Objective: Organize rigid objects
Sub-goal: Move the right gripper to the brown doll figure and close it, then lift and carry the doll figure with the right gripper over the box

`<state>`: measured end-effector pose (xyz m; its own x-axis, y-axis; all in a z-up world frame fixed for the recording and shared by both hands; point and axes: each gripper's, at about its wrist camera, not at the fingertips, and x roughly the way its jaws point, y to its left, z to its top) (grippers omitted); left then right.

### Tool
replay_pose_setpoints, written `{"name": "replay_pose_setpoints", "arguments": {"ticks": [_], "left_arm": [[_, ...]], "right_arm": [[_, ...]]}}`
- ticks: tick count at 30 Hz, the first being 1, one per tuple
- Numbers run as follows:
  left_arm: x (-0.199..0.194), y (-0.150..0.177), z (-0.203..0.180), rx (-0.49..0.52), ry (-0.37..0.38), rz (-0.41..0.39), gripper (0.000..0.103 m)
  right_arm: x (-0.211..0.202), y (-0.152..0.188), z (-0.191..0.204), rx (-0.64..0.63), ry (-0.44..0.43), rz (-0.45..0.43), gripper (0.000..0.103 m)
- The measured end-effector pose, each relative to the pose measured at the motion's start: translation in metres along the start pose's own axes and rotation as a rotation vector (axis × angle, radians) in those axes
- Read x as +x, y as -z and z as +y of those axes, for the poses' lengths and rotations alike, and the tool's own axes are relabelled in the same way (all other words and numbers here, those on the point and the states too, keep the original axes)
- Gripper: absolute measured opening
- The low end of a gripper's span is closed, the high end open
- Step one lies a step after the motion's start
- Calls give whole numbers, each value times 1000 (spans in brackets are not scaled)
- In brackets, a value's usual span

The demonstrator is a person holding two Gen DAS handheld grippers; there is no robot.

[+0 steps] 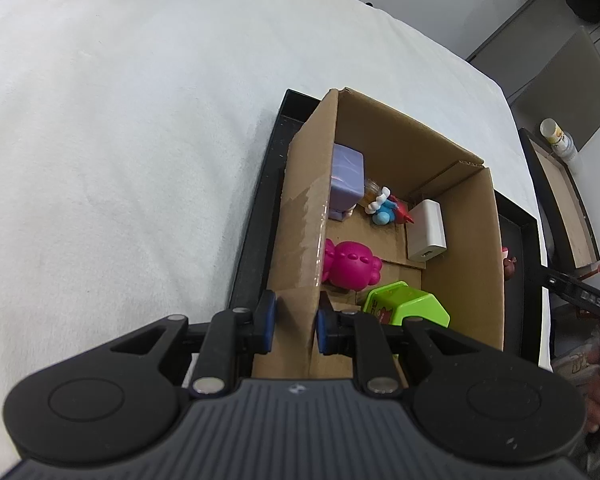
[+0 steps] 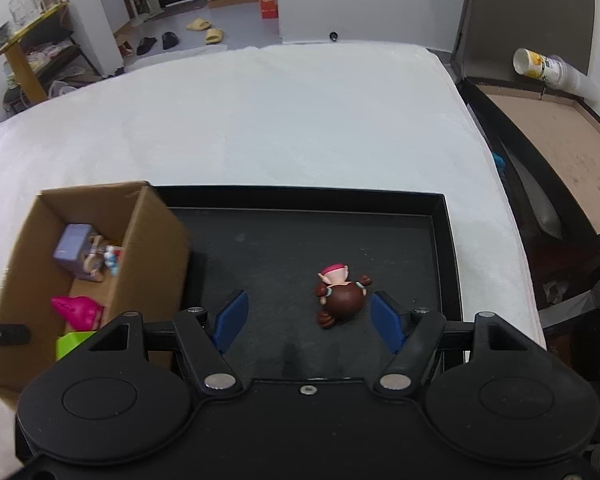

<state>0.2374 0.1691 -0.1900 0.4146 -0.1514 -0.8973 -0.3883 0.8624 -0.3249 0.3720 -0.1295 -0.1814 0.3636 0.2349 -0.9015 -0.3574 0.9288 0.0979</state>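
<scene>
A cardboard box (image 1: pixel 456 240) stands in a black tray (image 2: pixel 440 216) on the white cloth. It holds a purple block toy (image 1: pixel 346 176), a pink figure (image 1: pixel 350 266), a green toy (image 1: pixel 404 306), a white charger (image 1: pixel 428 230) and a small blue-and-red figure (image 1: pixel 386 208). My left gripper (image 1: pixel 294 320) is shut on the box's left wall (image 1: pixel 304 216). A brown-haired doll with a pink hat (image 2: pixel 342 294) lies on the tray floor. My right gripper (image 2: pixel 308 318) is open just above the tray, the doll near its right finger (image 2: pixel 386 322).
The box also shows at the tray's left end in the right wrist view (image 2: pixel 148 248). A side table (image 2: pixel 556 148) with a tipped paper cup (image 2: pixel 540 66) stands to the right. White cloth (image 2: pixel 280 120) stretches beyond the tray.
</scene>
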Motion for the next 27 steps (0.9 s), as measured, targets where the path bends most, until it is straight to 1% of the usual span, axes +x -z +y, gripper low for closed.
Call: {"name": "replay_pose_setpoints", "arguments": {"ticks": [6,9,16,17,18,19,20,27], "left_arm": [[-1,0,2,8,12,3,18],[-2,1,2,28,15,0,18],[-2,0,5,35,28,5,18],[-2,-1,5,34,29,5,18],[-2,-1,5,34,29,6,18],[-2,-1,5,36,30,6,18],[-2,-1,6,36,30,5,18],[-1,-1,4,33,26,4,18]], "right_arm": [[29,3,-6,5,31,31,68],[41,5,-7,7,49,42,67],[60,3,-8,8,78,57,67],[62,2,-8,7,80,58,65],[64,3,-7,3,77,63,49],[66,3,-6,-5,74,71,38],[68,2,-5,-15,79,83,35],[52,4,3,-38,51,66,35]]}}
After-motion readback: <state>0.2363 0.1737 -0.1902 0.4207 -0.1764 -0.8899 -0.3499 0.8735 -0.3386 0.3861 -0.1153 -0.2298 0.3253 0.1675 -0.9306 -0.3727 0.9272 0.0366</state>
